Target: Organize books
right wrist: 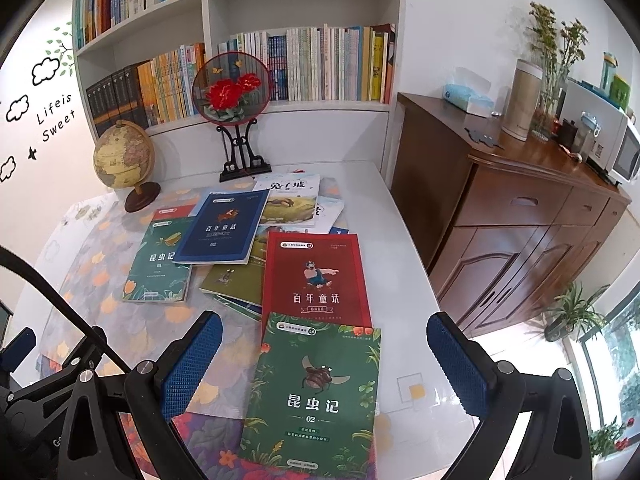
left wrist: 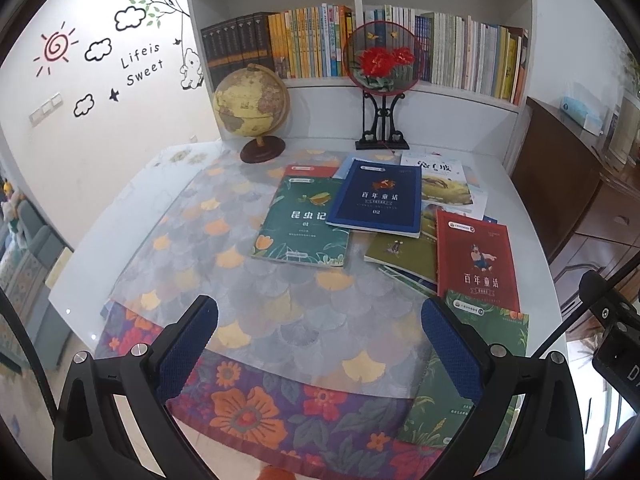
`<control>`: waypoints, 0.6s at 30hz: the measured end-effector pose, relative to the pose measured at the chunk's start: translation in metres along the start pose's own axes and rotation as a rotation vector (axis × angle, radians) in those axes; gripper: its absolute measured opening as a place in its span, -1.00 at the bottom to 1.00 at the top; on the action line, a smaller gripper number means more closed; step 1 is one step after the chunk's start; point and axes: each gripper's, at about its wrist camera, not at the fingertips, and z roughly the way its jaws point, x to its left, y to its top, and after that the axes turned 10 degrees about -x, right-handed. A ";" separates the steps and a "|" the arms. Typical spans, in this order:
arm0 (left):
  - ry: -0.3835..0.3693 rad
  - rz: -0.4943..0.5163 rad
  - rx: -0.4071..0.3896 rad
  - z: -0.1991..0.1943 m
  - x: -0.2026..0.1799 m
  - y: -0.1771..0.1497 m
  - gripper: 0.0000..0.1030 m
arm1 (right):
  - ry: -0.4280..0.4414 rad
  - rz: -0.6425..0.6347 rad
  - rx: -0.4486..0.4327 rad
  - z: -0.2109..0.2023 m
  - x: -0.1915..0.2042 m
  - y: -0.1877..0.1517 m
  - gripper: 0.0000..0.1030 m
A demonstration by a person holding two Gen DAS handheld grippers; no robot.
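Note:
Several books lie scattered on the white table (left wrist: 120, 216). A dark green book marked 01 (left wrist: 300, 224) lies mid-table, and a blue book (left wrist: 376, 200) overlaps its right edge. A red book (left wrist: 476, 260) lies to the right, with a green beetle book (right wrist: 316, 392) below it. An olive book (right wrist: 236, 280) and a white picture book (right wrist: 292, 200) lie among them. My left gripper (left wrist: 320, 344) hovers open above the patterned cloth, holding nothing. Open too, my right gripper (right wrist: 324, 364) hangs over the green beetle book.
A globe (left wrist: 252, 108) and a round embroidered fan on a black stand (left wrist: 382, 60) stand at the table's back, in front of a full white bookshelf (left wrist: 360, 40). A wooden cabinet (right wrist: 520, 220) stands to the right of the table. A floral runner (left wrist: 256, 400) covers the near edge.

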 end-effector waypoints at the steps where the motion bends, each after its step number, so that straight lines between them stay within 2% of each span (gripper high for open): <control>1: 0.002 0.000 -0.004 -0.001 0.001 0.000 0.98 | 0.001 -0.001 -0.002 -0.001 0.001 0.000 0.98; 18: -0.001 -0.005 0.005 -0.002 0.004 -0.003 0.98 | 0.011 -0.011 0.003 -0.003 0.006 -0.005 0.98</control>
